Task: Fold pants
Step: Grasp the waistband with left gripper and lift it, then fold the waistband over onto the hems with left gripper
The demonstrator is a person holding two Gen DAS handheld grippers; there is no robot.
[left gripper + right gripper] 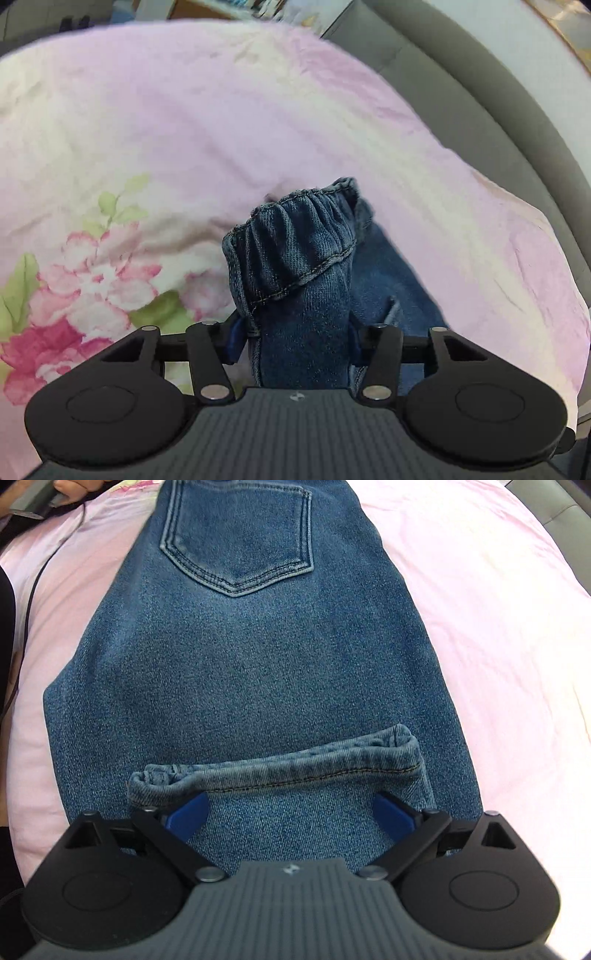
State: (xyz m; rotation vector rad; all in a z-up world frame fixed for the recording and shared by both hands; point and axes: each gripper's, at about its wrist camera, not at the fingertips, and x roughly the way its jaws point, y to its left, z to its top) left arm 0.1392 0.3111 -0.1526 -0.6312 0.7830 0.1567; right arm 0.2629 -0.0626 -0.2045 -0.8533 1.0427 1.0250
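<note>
The blue denim pants [258, 657] lie on a pink sheet [498, 627], back pocket [238, 535] up and far from me. In the right wrist view a leg hem [280, 768] lies folded over onto the pants body. My right gripper [290, 814] is open, its blue pads either side of that hem, with the cloth lying between them. In the left wrist view my left gripper [293, 341] is shut on the gathered elastic waistband [295, 243], which stands bunched up above the fingers; more denim [391, 280] trails down to the right.
The sheet has a pink and green flower print [81, 295] at the left. A grey padded bed frame [480, 85] curves along the right. A dark cable [33, 587] and a person's hand [74, 489] are at the upper left of the right wrist view.
</note>
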